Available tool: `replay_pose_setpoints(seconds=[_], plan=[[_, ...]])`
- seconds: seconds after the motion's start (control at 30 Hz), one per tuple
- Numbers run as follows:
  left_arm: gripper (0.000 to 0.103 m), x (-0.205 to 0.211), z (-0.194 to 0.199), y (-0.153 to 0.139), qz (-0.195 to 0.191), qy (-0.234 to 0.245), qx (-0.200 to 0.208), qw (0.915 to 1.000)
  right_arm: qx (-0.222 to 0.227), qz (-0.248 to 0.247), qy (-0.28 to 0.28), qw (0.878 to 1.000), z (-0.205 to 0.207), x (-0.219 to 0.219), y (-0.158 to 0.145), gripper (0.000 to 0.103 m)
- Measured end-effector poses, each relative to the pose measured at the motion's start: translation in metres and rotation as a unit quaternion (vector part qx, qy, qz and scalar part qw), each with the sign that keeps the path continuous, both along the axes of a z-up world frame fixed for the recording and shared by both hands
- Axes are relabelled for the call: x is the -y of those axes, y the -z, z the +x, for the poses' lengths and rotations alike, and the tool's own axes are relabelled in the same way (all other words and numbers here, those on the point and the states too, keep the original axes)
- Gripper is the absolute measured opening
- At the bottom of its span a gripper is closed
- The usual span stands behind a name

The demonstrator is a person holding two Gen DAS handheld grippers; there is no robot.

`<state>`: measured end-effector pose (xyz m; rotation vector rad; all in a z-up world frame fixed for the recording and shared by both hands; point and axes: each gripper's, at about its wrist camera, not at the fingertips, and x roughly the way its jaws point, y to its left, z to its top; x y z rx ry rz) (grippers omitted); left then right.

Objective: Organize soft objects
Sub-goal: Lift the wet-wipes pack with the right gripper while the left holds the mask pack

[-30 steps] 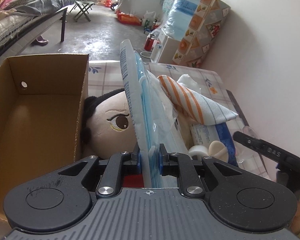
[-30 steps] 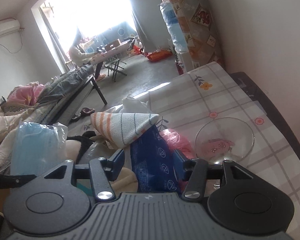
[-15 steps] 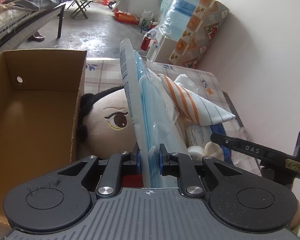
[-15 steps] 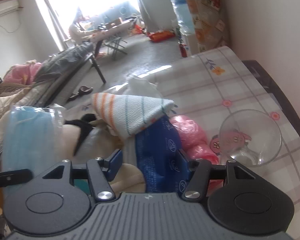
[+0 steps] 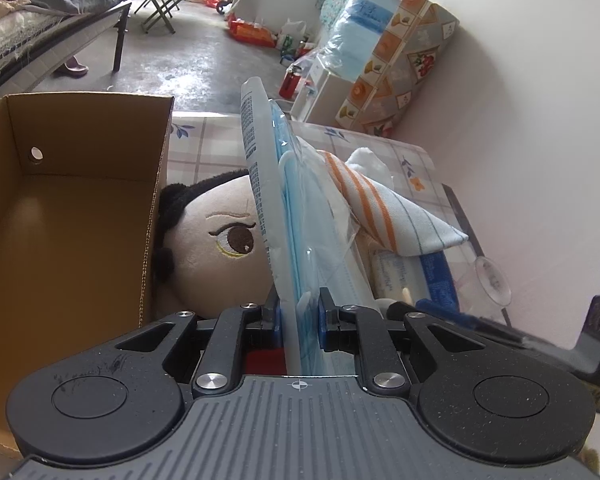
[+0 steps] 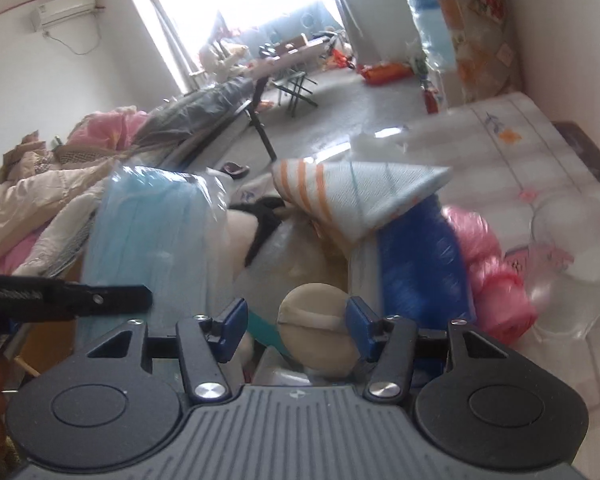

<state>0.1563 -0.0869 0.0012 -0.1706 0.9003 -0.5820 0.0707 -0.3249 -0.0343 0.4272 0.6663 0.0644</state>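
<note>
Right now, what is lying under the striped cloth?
Under the striped cloth I see a blue packet and part of the plush doll. The cloth hides whatever else lies below it.

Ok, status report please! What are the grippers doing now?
Left gripper shut on mask pack. Right gripper open around plush limb. Box empty, doll alongside.

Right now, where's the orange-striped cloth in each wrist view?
Left wrist: orange-striped cloth lies right of centre, beyond the mask pack clamped upright in the left gripper.
Right wrist: upper centre, above the blue packet.
Shared landmark: the mask pack.
</note>
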Motion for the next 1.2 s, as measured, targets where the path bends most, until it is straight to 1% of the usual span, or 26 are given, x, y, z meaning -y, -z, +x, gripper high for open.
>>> replay_pose_setpoints(seconds=[0.07, 0.13, 0.17, 0.23, 0.3, 0.33, 0.4, 0.43, 0.53, 0.6, 0.67, 0.77, 0.87, 0.93, 1.0, 1.07, 1.2], plan=[[0.015, 0.0, 0.0, 0.0, 0.001, 0.001, 0.001, 1.0, 0.014, -0.002, 0.008, 1.0, -0.007, 0.001, -0.001, 0.057], [0.015, 0.0, 0.0, 0.0, 0.002, 0.002, 0.001, 1.0, 0.038, 0.019, 0.012, 0.999, -0.017, 0.007, -0.007, 0.057], [0.015, 0.001, 0.0, -0.001, 0.002, 0.002, 0.001, 1.0, 0.053, 0.02, 0.02, 0.998, -0.023, 0.01, -0.011, 0.057], [0.015, -0.001, 0.0, -0.001, 0.002, 0.002, 0.001, 1.0, 0.077, 0.009, 0.045, 0.996, -0.033, 0.016, -0.02, 0.058], [0.015, 0.0, 0.0, -0.001, 0.001, 0.002, 0.002, 1.0, 0.085, -0.003, 0.08, 0.993, -0.038, 0.025, -0.026, 0.058], [0.015, 0.001, 0.0, -0.001, 0.001, 0.002, 0.002, 1.0, 0.079, -0.01, 0.096, 0.992, -0.037, 0.03, -0.026, 0.058], [0.015, 0.001, -0.001, -0.001, 0.001, 0.003, 0.002, 1.0, 0.049, -0.019, 0.123, 0.991, -0.029, 0.039, -0.021, 0.057], [0.015, 0.001, 0.0, -0.001, 0.0, 0.003, 0.002, 1.0, 0.033, -0.017, 0.132, 0.991, -0.026, 0.042, -0.015, 0.052], [0.015, 0.0, -0.001, 0.0, 0.0, 0.004, 0.002, 1.0, -0.009, -0.009, 0.139, 0.99, -0.022, 0.047, 0.003, 0.05], [0.015, 0.0, -0.001, 0.0, -0.001, 0.004, 0.001, 1.0, -0.026, -0.006, 0.143, 0.989, -0.019, 0.046, 0.011, 0.051], [0.015, 0.001, -0.001, 0.0, -0.001, 0.005, 0.001, 1.0, -0.03, -0.007, 0.146, 0.989, -0.017, 0.045, 0.015, 0.053], [0.015, 0.0, -0.001, 0.0, -0.002, 0.005, 0.001, 1.0, -0.036, -0.01, 0.142, 0.989, -0.011, 0.043, 0.021, 0.059], [0.015, 0.001, -0.001, 0.0, -0.001, 0.005, 0.001, 1.0, -0.042, -0.026, 0.139, 0.989, -0.005, 0.036, 0.022, 0.065], [0.015, 0.001, -0.001, 0.0, -0.002, 0.004, 0.001, 1.0, -0.046, -0.041, 0.136, 0.989, 0.0, 0.031, 0.023, 0.07], [0.015, 0.0, -0.001, 0.0, -0.001, 0.004, 0.0, 1.0, -0.047, -0.056, 0.132, 0.989, 0.005, 0.027, 0.024, 0.073], [0.015, 0.001, -0.001, -0.001, -0.002, 0.004, 0.0, 1.0, -0.045, -0.07, 0.128, 0.988, 0.006, 0.022, 0.024, 0.073], [0.015, 0.0, 0.0, -0.001, -0.002, 0.004, 0.0, 1.0, -0.035, -0.092, 0.115, 0.989, 0.003, 0.017, 0.023, 0.066]])
